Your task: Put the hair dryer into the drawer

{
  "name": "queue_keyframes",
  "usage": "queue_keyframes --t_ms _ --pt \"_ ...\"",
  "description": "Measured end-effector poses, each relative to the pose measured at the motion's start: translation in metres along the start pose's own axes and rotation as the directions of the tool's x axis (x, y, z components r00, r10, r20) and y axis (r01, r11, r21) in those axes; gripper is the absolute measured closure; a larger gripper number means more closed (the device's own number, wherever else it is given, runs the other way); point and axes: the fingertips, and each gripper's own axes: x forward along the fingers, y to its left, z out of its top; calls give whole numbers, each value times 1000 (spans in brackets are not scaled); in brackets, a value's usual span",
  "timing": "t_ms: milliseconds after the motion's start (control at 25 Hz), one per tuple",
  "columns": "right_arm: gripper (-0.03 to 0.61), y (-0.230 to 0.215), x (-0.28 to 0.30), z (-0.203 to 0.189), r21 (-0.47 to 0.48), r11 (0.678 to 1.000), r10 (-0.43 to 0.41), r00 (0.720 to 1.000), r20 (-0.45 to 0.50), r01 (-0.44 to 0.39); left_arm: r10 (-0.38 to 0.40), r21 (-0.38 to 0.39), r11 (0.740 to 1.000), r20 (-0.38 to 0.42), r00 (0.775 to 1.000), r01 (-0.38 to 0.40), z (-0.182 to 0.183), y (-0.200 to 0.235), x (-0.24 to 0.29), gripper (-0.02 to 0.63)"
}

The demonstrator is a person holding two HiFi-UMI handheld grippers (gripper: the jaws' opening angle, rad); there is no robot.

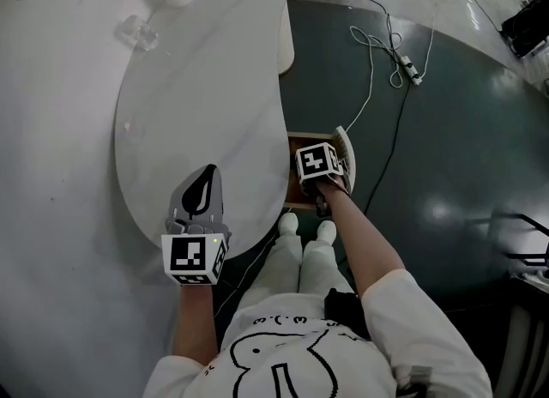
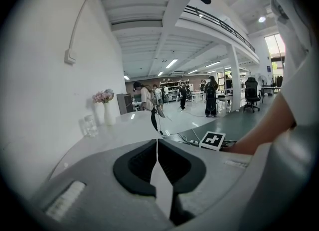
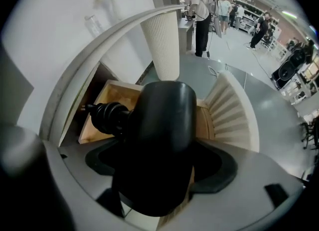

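Hair dryer (image 3: 160,125) in right claw (image 3: 159,168) over drawer (image 3: 95,119), seemingly clear of its edges

My head camera looks steeply down on the white curved tabletop (image 1: 197,87). My left gripper (image 2: 157,143) camera sits low over that top, facing the hall (image 2: 194,118) at 12 o'clock. My right gripper (image 3: 162,145) camera looks close into the open light-wood drawer (image 3: 114,98), the black hair dryer (image 3: 159,120) filling its centre. All three share the white vase of pink flowers (image 2: 106,110).
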Motion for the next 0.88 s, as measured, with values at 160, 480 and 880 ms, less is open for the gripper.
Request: queue_keyframes --t_ms 160,480,880 --pt "170 6 12 4 39 996 79 997 14 -79 0 11 1000 -13 1000 0 -3 0 0 595" --pt "170 2 34 -3 108 987 122 992 -22 -119 10 21 1000 -38 999 -10 -10 1 3 594" --pt "170 -5 68 -11 196 973 139 986 -95 -118 14 23 1000 -59 998 -13 -24 1 9 595"
